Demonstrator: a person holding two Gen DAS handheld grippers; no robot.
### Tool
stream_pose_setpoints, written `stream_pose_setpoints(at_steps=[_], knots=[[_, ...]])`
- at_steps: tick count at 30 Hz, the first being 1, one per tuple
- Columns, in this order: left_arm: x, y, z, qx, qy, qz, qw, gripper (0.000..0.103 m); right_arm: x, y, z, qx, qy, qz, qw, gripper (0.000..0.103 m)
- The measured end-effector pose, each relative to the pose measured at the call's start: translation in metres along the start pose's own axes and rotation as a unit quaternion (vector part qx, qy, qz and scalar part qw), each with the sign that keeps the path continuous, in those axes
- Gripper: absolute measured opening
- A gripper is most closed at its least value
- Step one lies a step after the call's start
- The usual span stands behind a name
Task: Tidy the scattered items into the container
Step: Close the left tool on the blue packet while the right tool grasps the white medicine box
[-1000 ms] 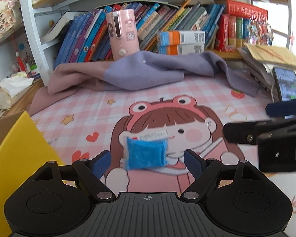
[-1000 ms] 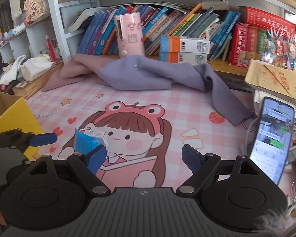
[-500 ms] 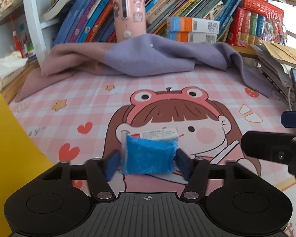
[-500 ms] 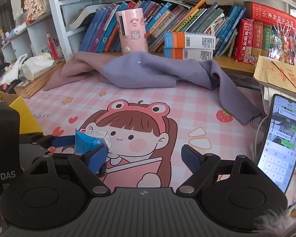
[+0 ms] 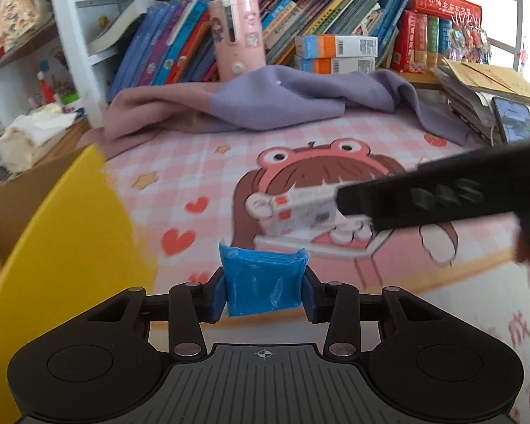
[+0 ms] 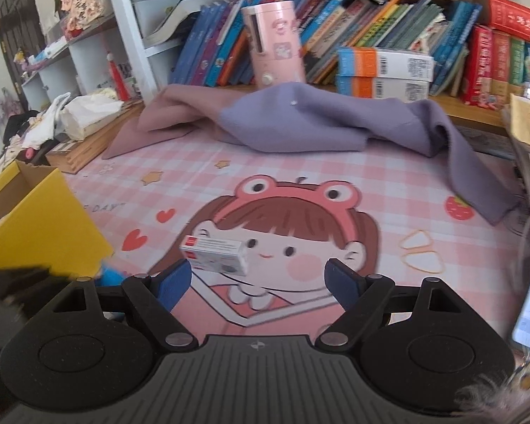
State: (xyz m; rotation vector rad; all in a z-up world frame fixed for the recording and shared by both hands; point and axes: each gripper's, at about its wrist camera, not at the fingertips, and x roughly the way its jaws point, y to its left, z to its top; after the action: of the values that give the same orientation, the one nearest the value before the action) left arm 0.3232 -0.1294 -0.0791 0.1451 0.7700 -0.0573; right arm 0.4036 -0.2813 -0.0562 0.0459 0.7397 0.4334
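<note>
My left gripper [image 5: 263, 295] is shut on a blue plastic packet [image 5: 263, 282] and holds it above the pink cartoon mat, beside the yellow cardboard box [image 5: 53, 247] on its left. A small white and red box [image 6: 215, 254] lies on the mat just ahead of my open right gripper [image 6: 259, 281], near its left finger. The same white box [image 5: 300, 210] shows in the left wrist view, with the right gripper's dark finger [image 5: 441, 194] reaching over it. The yellow box [image 6: 35, 222] stands at the left in the right wrist view.
A crumpled purple and pink cloth [image 6: 300, 123] lies at the back of the mat under a bookshelf with a pink canister [image 6: 275, 46] and stacked boxes [image 6: 381, 70]. A phone [image 5: 512, 123] and papers sit at the right. Tissues [image 6: 84, 113] lie at the left.
My left gripper closed on the blue packet, lifted it off the mat and swung toward the yellow box. My right gripper moved left up to the white box, still open.
</note>
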Motion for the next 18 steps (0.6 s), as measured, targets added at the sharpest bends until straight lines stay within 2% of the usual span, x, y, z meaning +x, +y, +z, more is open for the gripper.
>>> stream_pose_setpoints(at_steps=[3,7,9,18], knots=[[-0.018,0.006,-0.007,-0.012,0.001,0.002,0.9999,0.039,0.013,0.01,-0.001,-0.012,-0.001,-0.011,1.0,0.082],[-0.037,0.01,-0.014,-0.002,0.004,0.005,1.0,0.039,0.032,0.023,-0.002,-0.022,-0.001,-0.035,0.999,0.08],[-0.046,0.011,-0.016,0.003,-0.001,0.006,1.0,0.039,0.041,0.028,-0.002,-0.024,0.003,-0.039,0.999,0.074],[-0.071,0.012,-0.018,0.01,-0.027,-0.005,0.9996,0.038,0.063,0.049,-0.005,-0.027,0.0,-0.058,0.998,0.068]])
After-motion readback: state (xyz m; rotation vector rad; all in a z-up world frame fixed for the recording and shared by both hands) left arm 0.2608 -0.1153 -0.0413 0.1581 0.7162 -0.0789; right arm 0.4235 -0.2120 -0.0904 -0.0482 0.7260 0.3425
